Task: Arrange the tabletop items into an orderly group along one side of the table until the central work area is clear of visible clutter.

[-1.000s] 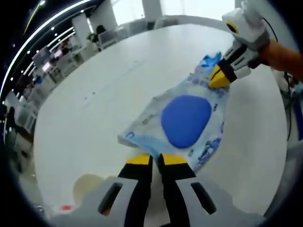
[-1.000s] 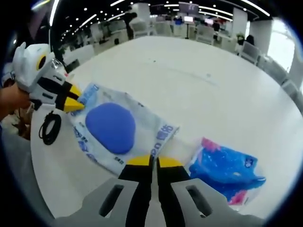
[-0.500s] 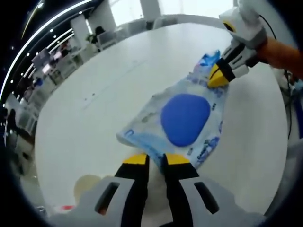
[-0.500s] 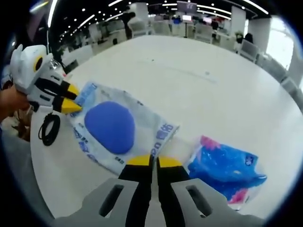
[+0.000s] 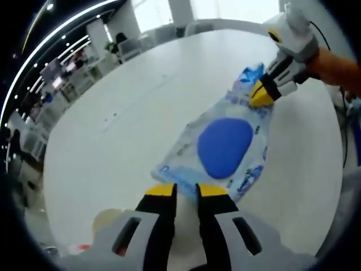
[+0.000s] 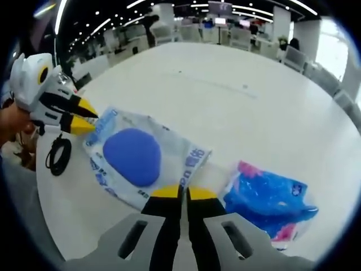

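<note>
Wipes pack [image 5: 224, 148], white w/ a blue oval lid, lies flat on the white table [image 5: 124, 113] in your left gripper view, just ahead of your left gripper [image 5: 180, 190]. Its yellow-tipped jaws are spread w/ a gap between them, nothing in it; the pack's near edge sits just past the tips, apart from them. Your right gripper [image 5: 260, 94] comes in from upper right, tips pressed together on the pack's far edge. A bit of blue packet [image 5: 252, 73] pokes out beyond it. A pale round object [image 5: 107, 217] sits low left near the table edge; can't tell what it is.

Right gripper view: your right gripper [image 6: 180, 193] has jaws pinched on the near edge of the wipes pack [image 6: 144, 159]. Blue packet [image 6: 271, 202] lies just beside it to the right, on the table [image 6: 225, 96]. Your left gripper [image 6: 83, 116] is at the pack's far-left corner, tips parted, not on the pack. A black cable [image 6: 58, 153] coils near the table edge below it.
</note>
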{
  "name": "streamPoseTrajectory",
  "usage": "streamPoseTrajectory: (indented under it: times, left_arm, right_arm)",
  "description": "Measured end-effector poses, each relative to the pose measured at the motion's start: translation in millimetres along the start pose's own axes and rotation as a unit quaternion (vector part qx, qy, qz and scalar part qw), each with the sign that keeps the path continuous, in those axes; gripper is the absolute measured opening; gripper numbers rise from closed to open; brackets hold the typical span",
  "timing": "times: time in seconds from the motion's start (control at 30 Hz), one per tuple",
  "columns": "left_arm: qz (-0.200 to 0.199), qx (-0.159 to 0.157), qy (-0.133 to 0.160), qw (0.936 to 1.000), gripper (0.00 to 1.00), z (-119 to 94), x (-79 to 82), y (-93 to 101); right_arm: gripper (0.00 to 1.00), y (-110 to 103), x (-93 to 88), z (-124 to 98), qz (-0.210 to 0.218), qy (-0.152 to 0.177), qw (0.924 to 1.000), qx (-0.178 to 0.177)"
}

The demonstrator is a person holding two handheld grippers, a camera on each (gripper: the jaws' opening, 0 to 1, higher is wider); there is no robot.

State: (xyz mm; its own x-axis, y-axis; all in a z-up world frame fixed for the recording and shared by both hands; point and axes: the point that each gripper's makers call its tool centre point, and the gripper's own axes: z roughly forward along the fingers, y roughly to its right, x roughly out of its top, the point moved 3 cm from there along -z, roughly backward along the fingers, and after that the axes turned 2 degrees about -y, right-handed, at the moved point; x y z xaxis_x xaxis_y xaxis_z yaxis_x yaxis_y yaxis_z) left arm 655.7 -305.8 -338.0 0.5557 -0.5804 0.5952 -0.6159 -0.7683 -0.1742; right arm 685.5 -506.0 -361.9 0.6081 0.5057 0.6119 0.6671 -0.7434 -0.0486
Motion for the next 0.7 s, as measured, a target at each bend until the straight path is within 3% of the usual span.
streamPoseTrajectory:
  times: [0.47,0.7]
  left_arm:
    - [-0.001,-0.003,0.001,1.0000,0.11,1.9,1.5,1.4]
    - [-0.002,-0.002,0.005,1.0000,0.13,-0.1,3.1,1.2]
  right_arm:
    - [0.05,-0.4,-2.0,0.1,0.013,0.003,0.9999,0.000]
    - [0.11,-1.7,-1.8,-0.1,0.013,0.006,0.9999,0.000]
